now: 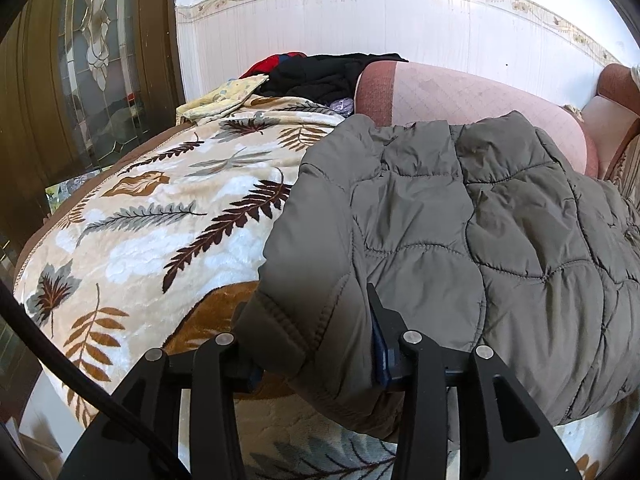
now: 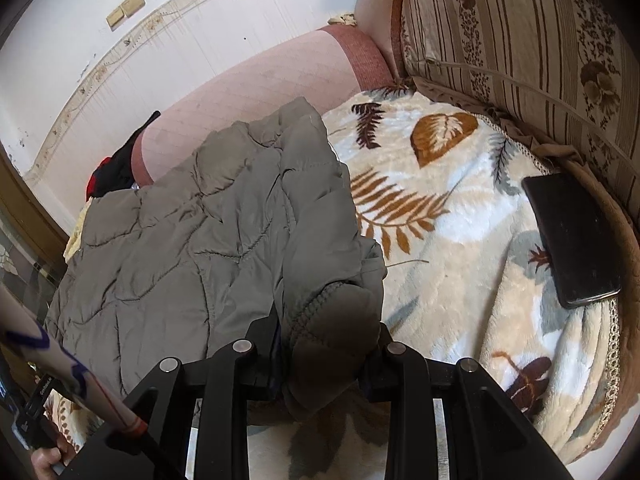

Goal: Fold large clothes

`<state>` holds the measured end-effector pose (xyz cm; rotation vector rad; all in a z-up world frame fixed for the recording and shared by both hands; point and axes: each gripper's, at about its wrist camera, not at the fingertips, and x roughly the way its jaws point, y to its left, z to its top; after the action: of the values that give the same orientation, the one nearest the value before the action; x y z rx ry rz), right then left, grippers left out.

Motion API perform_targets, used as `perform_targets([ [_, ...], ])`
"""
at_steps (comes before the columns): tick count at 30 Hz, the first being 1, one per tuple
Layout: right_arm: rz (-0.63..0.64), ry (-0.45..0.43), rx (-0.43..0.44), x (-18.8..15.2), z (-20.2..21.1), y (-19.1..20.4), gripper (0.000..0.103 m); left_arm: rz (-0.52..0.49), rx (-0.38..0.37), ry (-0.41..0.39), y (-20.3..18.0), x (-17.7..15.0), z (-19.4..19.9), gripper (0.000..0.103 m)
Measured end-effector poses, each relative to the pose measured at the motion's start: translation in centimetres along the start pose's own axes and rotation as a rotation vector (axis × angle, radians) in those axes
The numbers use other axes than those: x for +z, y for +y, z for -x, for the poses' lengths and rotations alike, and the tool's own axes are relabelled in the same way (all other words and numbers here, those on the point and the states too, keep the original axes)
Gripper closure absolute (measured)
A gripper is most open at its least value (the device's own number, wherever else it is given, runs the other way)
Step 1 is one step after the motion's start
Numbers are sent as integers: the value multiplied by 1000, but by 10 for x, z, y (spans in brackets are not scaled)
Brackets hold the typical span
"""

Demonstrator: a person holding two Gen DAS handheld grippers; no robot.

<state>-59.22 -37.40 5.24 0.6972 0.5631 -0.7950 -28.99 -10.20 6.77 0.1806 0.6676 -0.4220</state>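
A grey quilted jacket (image 1: 460, 220) lies folded on the sofa's leaf-patterned blanket (image 1: 160, 220). In the left wrist view my left gripper (image 1: 316, 356) is shut on the jacket's near left corner, by its ribbed hem, and the fabric bulges between the two black fingers (image 1: 384, 320). In the right wrist view the jacket (image 2: 180, 220) fills the left half, and my right gripper (image 2: 326, 360) is shut on a bunched ribbed cuff at the near right edge. The fingertips of both grippers are partly buried in cloth.
A black phone (image 2: 572, 240) lies on the blanket (image 2: 440, 272) to the right, near a striped floral cushion (image 2: 520, 40). Behind the jacket is the pink armrest (image 1: 460, 96), with dark and red clothes (image 1: 320, 72) piled beside it. A glass-panelled door (image 1: 92, 60) stands left. A person's hand (image 2: 44, 460) shows low left.
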Motion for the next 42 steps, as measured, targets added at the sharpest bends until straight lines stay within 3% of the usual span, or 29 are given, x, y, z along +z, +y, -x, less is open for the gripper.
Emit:
perform_targets([
  [42, -17, 95, -48, -32, -13, -5, 70, -28, 50, 11, 7, -9, -20, 46],
])
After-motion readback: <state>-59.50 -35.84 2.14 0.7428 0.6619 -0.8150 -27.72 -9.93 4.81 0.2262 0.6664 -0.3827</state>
